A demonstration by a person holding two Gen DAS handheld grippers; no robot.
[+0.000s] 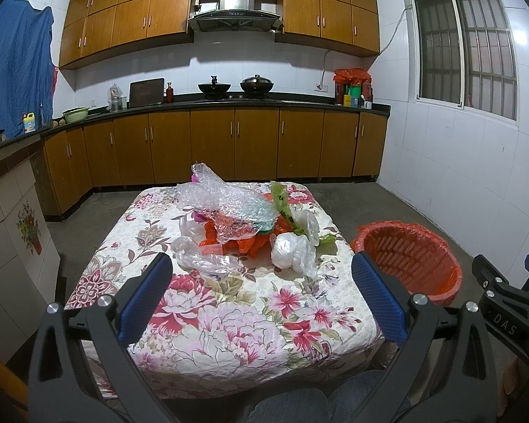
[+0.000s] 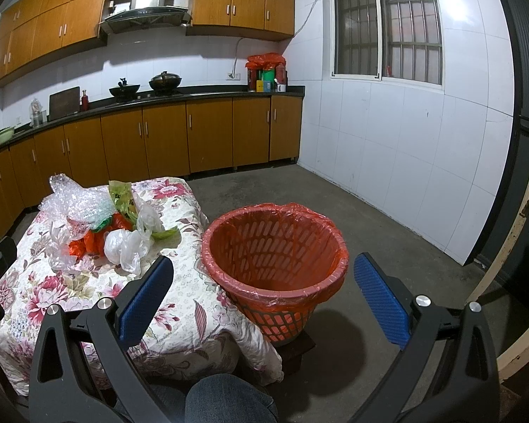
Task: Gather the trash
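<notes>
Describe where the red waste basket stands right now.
The red waste basket stands on the floor beside the table's right edge, centre of the right wrist view, near the plastic bags.

The near half of the table (image 1: 229,317) lies bare; the trash heap (image 1: 243,225) fills its far middle. The bin (image 2: 275,246) stands open-topped, touching the table's right edge, with bare floor (image 2: 388,218) beyond

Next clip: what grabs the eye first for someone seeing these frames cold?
A heap of plastic trash, bubble wrap and crumpled bags, sits at the far end of the floral tablecloth. Just right of the table stands an orange basket bin with a red liner, nothing visible inside. Both tongs, left and right, are open and hold nothing.
</notes>
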